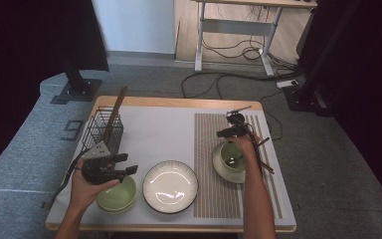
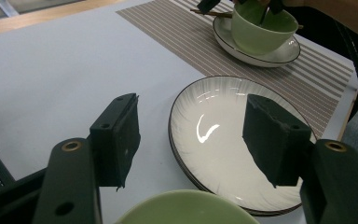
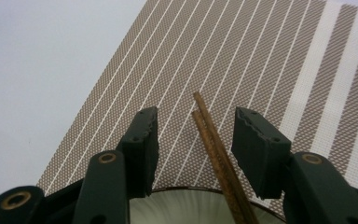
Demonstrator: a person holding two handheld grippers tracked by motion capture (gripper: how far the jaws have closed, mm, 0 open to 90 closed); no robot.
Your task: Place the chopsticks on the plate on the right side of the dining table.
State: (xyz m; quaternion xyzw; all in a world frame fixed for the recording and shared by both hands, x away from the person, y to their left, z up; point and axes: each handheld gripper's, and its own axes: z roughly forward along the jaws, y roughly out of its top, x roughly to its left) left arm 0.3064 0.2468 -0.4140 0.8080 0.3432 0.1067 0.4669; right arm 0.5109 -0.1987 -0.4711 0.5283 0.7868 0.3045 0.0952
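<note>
Chopsticks (image 3: pixel 216 151) lie between the right tongs (image 3: pixel 196 135), pads parted and clear of them, tips over the striped placemat (image 3: pixel 242 60), shafts crossing the saucer (image 1: pixel 219 167) rim beside the green cup (image 1: pixel 233 155). Left tongs (image 2: pixel 191 135) hang released over the white plate (image 2: pixel 223 149), just above the green bowl (image 1: pixel 117 195) on the worktop (image 1: pixel 159 134).

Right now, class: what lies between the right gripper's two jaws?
In the right gripper view, a pair of brown chopsticks lies between the open right gripper jaws, untouched by either pad, above the striped placemat.
</note>
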